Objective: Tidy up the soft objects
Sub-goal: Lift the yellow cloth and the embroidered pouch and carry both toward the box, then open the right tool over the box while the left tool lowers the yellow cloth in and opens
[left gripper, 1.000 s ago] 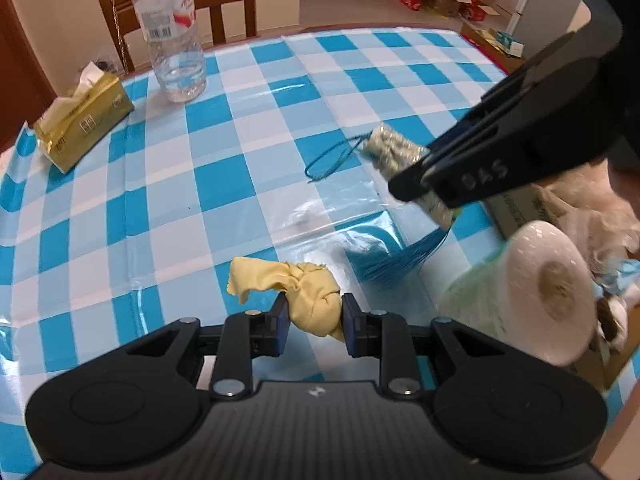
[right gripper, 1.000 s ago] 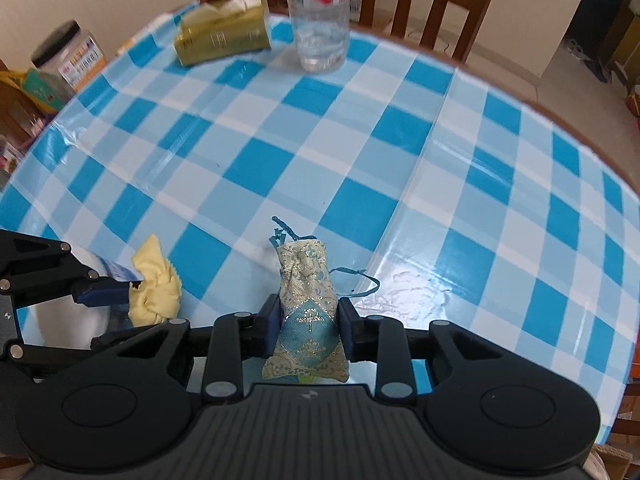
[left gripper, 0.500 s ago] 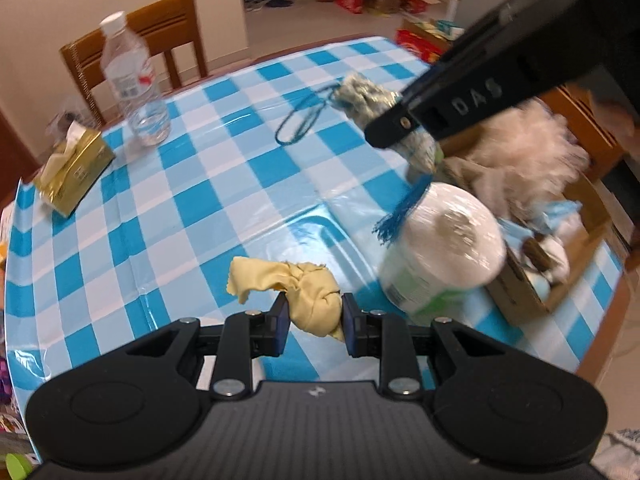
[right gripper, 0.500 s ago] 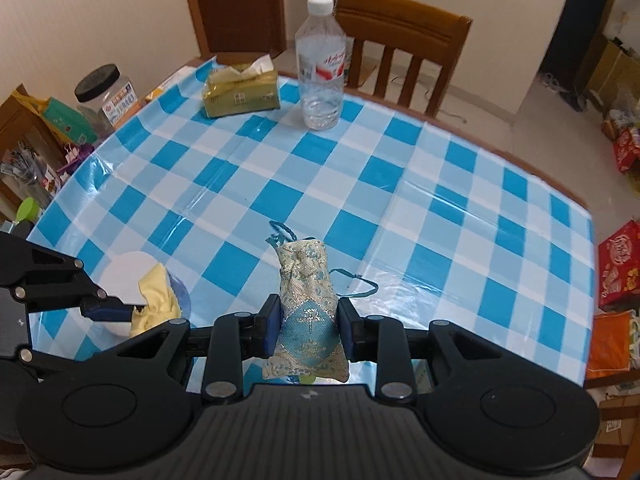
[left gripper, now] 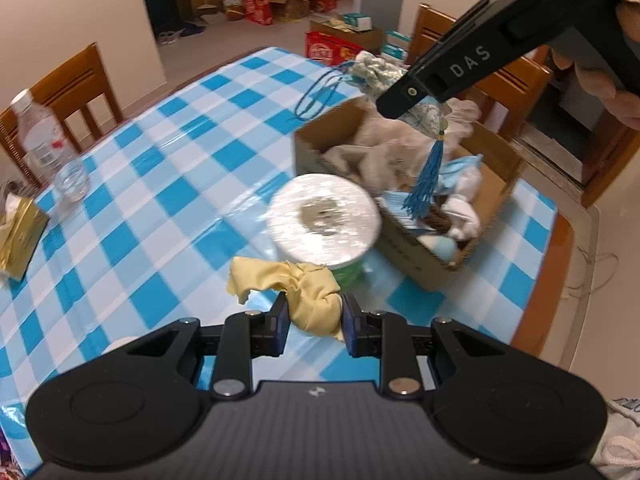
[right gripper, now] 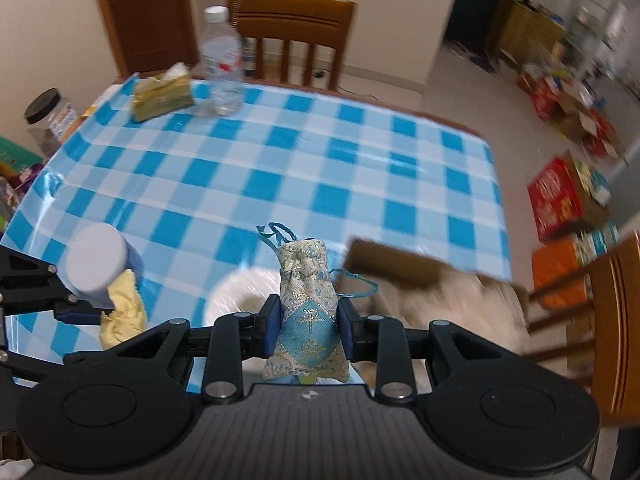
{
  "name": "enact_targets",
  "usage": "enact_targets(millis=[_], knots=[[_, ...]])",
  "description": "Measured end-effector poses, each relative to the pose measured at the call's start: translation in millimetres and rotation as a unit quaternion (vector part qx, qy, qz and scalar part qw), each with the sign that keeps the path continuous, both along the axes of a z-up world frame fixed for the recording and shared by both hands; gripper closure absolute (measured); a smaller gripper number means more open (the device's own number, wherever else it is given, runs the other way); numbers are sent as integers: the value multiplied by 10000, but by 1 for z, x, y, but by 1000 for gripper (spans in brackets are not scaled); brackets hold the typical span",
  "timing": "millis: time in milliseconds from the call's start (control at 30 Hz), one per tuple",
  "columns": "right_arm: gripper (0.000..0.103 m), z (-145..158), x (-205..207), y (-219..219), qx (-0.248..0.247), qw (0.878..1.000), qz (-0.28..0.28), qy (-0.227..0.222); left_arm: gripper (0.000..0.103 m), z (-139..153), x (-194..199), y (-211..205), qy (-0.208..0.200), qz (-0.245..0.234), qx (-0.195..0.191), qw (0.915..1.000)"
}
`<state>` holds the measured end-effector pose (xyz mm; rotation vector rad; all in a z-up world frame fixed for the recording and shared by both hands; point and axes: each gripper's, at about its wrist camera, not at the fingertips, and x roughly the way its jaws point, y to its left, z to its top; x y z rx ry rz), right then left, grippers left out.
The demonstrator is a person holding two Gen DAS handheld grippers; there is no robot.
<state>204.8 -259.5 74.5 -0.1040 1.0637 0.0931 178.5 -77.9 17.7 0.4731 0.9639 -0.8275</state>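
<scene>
The left hand-held gripper (left gripper: 313,318) is closed on a crumpled pale yellow cloth (left gripper: 308,296), pinched between its blue pads and held above the bench (left gripper: 168,184), which is covered by a blue and white checked plastic cloth. Just beyond it stands a white roll of paper (left gripper: 324,216) in a green wrapper, and to the right of the roll sits an open brown cardboard box (left gripper: 404,232) holding beige, white and blue soft things. The right hand-held gripper (right gripper: 309,328) is clamped on a small brocade drawstring pouch in silver and blue (right gripper: 306,304); in the left view the pouch hangs over the box with its blue tassel (left gripper: 426,184) dangling into it. At the far left of the bench stand a clear plastic water bottle (left gripper: 44,144) and a gold tissue pack (left gripper: 18,232).
</scene>
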Motion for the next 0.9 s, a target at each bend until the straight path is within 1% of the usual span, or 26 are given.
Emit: enact_targets(millis=[167, 367, 567, 700, 733, 800, 833, 867, 900], knots=[[69, -10, -25, -44, -5, 9995, -301, 122, 78, 1, -16, -28, -26, -89, 5, 10000], [69, -23, -46, -100, -33, 9976, -653, 231, 78, 0, -32, -72, -7, -247, -6, 9997], [68, -35, -60, -150, -46, 9944, -1008, 298, 78, -3, -40, -113, -10, -391, -14, 9992], [66, -49, -62, -172, 56, 9925, -1169, 353, 78, -6, -41, -138, 8, -452, -28, 9990], [62, -53, -62, -176, 84, 9921, -1197, 362, 78, -7, -41, -145, 8, -453, -29, 9990], [52, -61, -62, -182, 90, 9913, -1257, 373, 78, -9, -40, -156, 31, -455, -45, 9990], [40, -65, -63, -185, 120, 9908, -1295, 379, 78, -10, -39, -161, 47, -450, -50, 9990], [31, -68, -63, -187, 183, 9902, -1334, 360, 78, -12, -39, -166, 54, -444, -52, 9990], [27, -70, -64, -190, 250, 9897, -1369, 349, 78, -14, -38, -171, 58, -434, -50, 9990]])
